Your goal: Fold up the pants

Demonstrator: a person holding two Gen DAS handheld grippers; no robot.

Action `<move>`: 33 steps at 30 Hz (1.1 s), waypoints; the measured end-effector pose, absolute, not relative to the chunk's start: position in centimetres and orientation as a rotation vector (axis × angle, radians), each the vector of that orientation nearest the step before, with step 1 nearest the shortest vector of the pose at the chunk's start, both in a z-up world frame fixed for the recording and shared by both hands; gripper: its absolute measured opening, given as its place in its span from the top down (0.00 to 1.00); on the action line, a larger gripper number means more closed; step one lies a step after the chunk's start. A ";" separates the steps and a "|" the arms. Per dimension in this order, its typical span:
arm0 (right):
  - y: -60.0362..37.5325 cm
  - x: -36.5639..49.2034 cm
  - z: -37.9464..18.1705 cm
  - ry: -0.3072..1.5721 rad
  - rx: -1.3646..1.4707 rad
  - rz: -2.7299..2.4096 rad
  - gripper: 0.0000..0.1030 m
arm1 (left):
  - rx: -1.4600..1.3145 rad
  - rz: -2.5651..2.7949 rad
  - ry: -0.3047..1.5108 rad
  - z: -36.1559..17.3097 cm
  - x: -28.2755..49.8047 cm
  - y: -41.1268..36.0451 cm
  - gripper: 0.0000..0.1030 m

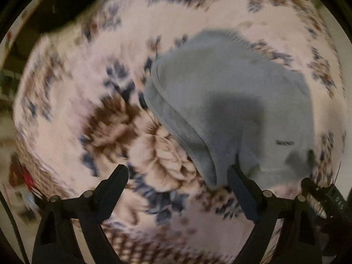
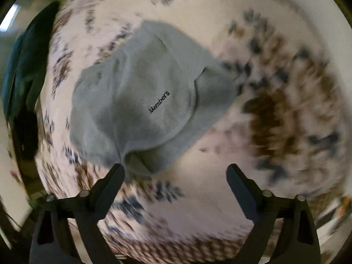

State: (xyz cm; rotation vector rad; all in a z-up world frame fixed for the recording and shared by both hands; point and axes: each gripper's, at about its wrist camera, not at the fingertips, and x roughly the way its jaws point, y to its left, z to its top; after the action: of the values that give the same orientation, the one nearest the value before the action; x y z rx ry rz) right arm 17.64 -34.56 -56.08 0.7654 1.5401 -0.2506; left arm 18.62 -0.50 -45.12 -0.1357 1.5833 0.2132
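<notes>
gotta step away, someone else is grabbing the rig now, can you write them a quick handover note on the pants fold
Left gripper: open, holding nothing, just above the near edge of the grey pants.
Right gripper: open, empty, near the pants' bunched corner.
Pants: already folded into a compact bundle, "Members" print facing up, lying on the floral blanket.
Done: the main folds, as far as the blurred views show.
Left: probably tidy the bunched corner and flatten the loose flap, or one more fold if needed.
</notes>
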 end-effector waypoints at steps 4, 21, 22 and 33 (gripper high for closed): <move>-35.5 17.4 -64.3 1.574 0.989 -0.333 0.15 | -0.321 0.145 1.656 -51.4 19.4 0.2 0.24; -31.5 15.6 -70.5 1.455 1.131 -0.427 0.89 | -0.541 0.121 1.640 -56.1 18.4 2.0 0.91; -31.6 15.0 -70.3 1.447 1.114 -0.443 0.89 | -0.521 0.132 1.643 -56.6 17.5 2.6 0.91; -29.0 18.6 -64.9 1.519 1.053 -0.260 0.27 | -0.345 -0.026 1.470 -42.5 23.4 1.5 0.69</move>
State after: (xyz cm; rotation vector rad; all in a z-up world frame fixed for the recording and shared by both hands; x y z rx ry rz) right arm 18.55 -28.99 -64.91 1.0530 1.5192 -0.2597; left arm 23.44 1.47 -42.47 -0.3452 1.4698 -0.0262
